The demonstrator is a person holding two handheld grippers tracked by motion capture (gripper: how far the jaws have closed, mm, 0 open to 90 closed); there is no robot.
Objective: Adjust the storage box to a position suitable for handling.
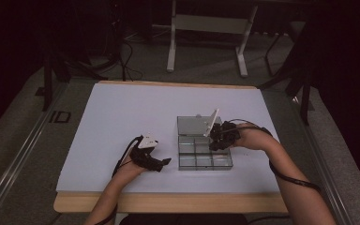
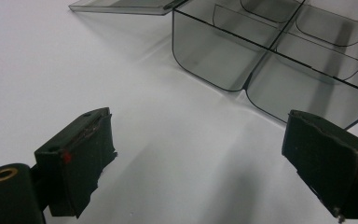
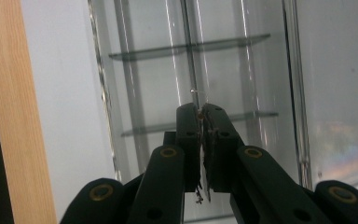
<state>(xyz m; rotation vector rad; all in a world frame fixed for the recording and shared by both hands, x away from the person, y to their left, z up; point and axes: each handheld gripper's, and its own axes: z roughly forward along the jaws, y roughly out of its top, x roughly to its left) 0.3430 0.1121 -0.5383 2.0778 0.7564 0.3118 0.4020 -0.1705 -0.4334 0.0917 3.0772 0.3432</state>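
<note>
Box: a clear compartment box [image 1: 204,153] is being kept on the right half of the table [image 1: 122,117], nearer its front edge than its back edge; its lid [image 1: 193,125] is lying open and flat toward the back edge, so the compartments are being left reachable from above.
Contents: no item is being seen in the compartments; their floors are looking bare in both gripper views.
Right gripper: the right gripper [image 1: 214,142] is being held over the box's right side, tips pointing down into it; in the right gripper view its jaws are pressed together, and whether something very thin is being pinched cannot be told.
Left gripper: the left gripper [image 1: 165,162] is being rested on the table just beside the box's left wall, jaws spread wide with nothing between them, probably waiting to steady the box.
</note>
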